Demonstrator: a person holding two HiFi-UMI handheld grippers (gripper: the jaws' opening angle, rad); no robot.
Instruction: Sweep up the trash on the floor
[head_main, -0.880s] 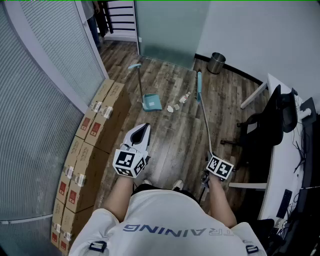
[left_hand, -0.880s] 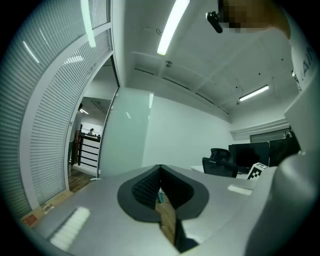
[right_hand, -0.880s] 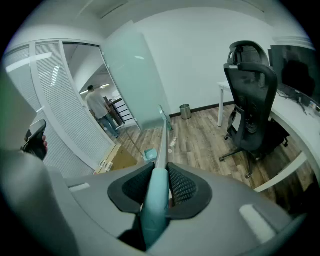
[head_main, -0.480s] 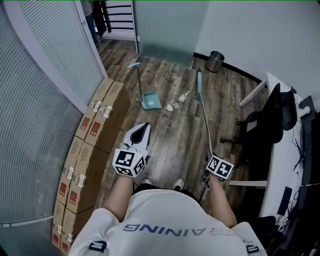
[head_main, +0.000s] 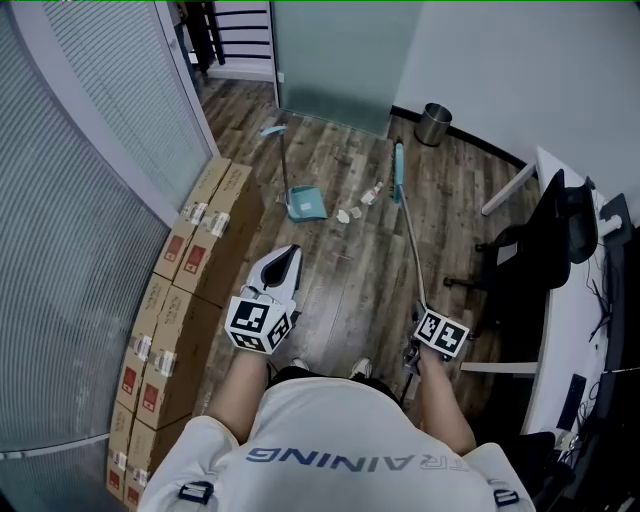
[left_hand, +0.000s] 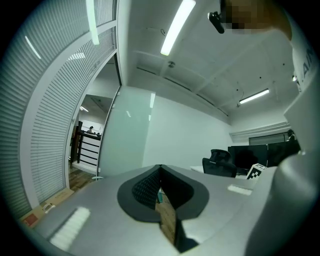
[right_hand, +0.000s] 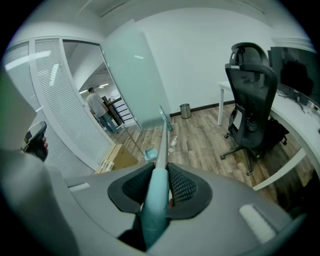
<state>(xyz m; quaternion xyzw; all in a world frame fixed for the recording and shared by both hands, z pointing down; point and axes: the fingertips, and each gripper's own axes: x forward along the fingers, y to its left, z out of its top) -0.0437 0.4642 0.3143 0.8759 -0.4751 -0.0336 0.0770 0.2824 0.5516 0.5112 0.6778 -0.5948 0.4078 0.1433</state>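
Observation:
Bits of pale trash (head_main: 345, 214) (right_hand: 173, 142) lie on the wood floor between a teal dustpan (head_main: 305, 203) (right_hand: 150, 152) with an upright handle and the teal broom head (head_main: 398, 170). My right gripper (head_main: 420, 345) (right_hand: 159, 187) is shut on the near end of the broom's long handle (head_main: 410, 250) (right_hand: 161, 145), which slopes away down to the floor. My left gripper (head_main: 290, 256) (left_hand: 160, 172) is held level at the left, away from the dustpan, its jaws shut with nothing between them.
Stacked cardboard boxes (head_main: 190, 250) line the curved blinds wall on the left. A steel bin (head_main: 433, 124) (right_hand: 185, 110) stands by the far wall. On the right are a black office chair (head_main: 530, 250) (right_hand: 250, 100) and a white desk (head_main: 570, 330). A person (right_hand: 95, 107) stands beyond the glass door.

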